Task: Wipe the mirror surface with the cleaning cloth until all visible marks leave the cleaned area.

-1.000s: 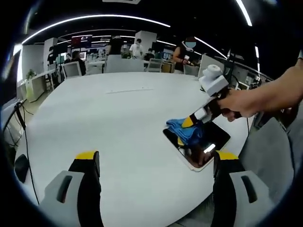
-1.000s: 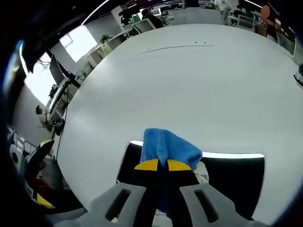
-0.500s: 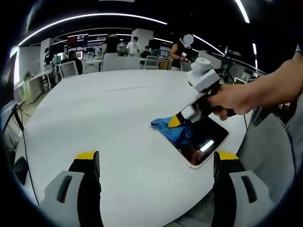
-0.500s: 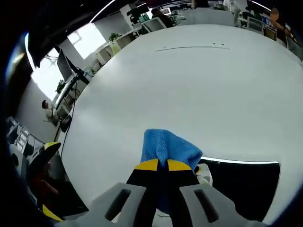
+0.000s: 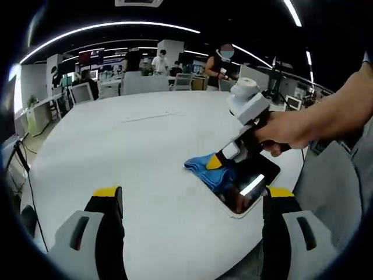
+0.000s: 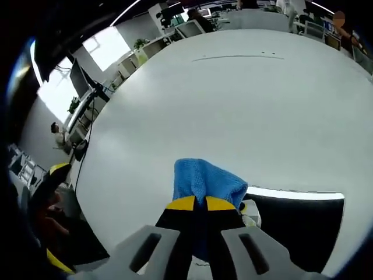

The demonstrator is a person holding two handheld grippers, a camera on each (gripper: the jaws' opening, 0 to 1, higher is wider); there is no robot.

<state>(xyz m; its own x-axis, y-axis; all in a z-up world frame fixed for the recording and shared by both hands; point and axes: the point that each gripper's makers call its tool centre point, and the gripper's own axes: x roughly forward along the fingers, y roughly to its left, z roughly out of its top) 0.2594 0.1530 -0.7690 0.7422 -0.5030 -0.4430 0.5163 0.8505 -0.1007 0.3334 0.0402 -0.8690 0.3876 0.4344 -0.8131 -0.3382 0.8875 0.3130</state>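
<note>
A dark rectangular mirror (image 5: 250, 184) with a white rim lies flat on the white table (image 5: 128, 157) near its right edge. A blue cleaning cloth (image 5: 205, 167) rests on the mirror's left end, and a person's hand holds my right gripper (image 5: 217, 161) shut on it. In the right gripper view the cloth (image 6: 204, 181) bulges ahead of the closed yellow-tipped jaws of the right gripper (image 6: 195, 203), with the mirror (image 6: 291, 224) stretching to the right. My left gripper (image 5: 189, 195) hovers open over the table's near edge, with nothing between its jaws.
The round white table (image 6: 233, 105) spreads wide beyond the mirror. Chairs, desks and several people stand at the far side of the room (image 5: 151, 70). A grey fabric surface (image 5: 332, 192) lies to the right past the table's edge.
The right gripper has dragged the cloth from the mirror's middle to its left end, and a reflected light streak shows on the bared glass.
</note>
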